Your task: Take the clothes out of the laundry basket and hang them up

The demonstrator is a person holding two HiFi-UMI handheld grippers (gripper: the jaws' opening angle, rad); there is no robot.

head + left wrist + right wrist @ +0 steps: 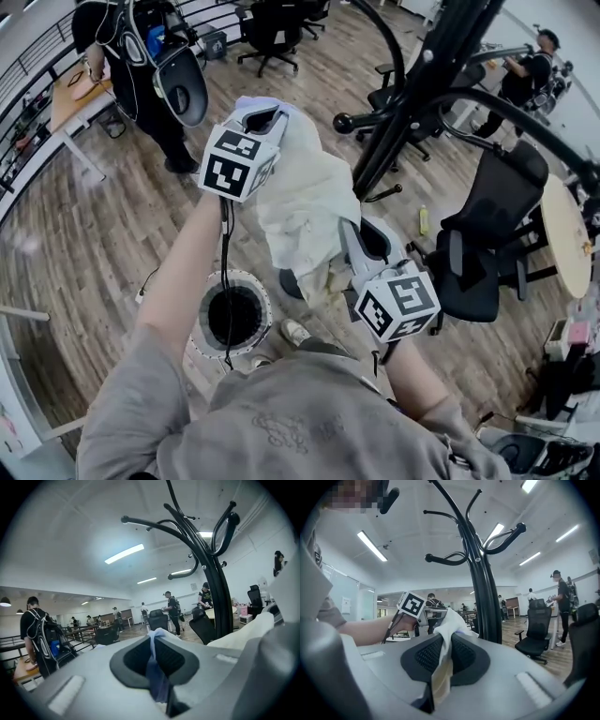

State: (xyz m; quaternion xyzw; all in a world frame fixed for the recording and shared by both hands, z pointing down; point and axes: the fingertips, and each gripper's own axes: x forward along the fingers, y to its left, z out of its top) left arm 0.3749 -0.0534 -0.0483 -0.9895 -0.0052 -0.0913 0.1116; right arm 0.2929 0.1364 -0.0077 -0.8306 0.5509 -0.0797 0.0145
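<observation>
Currently left gripper [265, 119] is clamped on top edge of white garment [305, 197], right gripper [351, 236] on a lower fold; cloth spans betw. them. Black coat rack [412, 103] stands just beyond.

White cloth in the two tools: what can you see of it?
This white crumpled fabric cloth hangs bunched in the air. The left tool pinches one end and the right tool the other, both shut tight on thin folds. A yellowish patch shows by the right tool. It is beside the tall black coat stand.
</observation>
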